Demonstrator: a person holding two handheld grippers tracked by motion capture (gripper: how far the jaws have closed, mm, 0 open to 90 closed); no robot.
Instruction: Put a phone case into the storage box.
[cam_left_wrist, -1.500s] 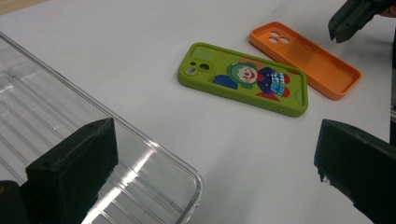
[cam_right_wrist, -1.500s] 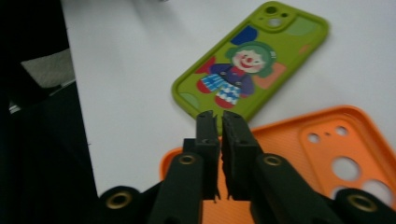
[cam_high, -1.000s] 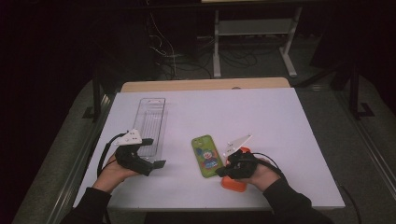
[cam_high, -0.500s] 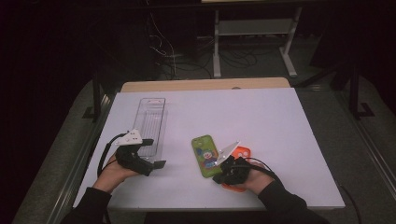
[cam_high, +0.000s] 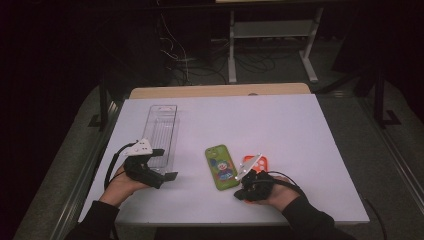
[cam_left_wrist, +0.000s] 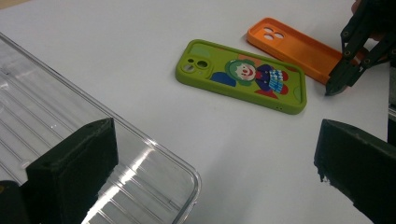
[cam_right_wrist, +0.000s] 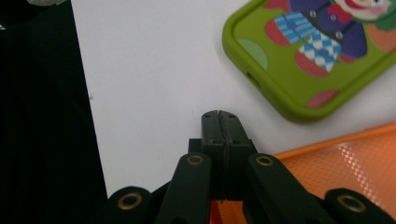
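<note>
Right gripper view shows the right gripper (cam_right_wrist: 223, 122) pinched empty at the orange phone case's (cam_right_wrist: 336, 163) near end beside the green clown case (cam_left_wrist: 243, 74), so reopening looks next, while the left gripper (cam_left_wrist: 210, 168) gapes by the clear tray (cam_high: 161, 134).

Tray (cam_high: 162, 134) lying toward surface (cam_high: 280, 125) left edge; two phone cases (cam_high: 221, 166) (cam_high: 254, 162) sitting side by side near front edge, right of tray.
</note>
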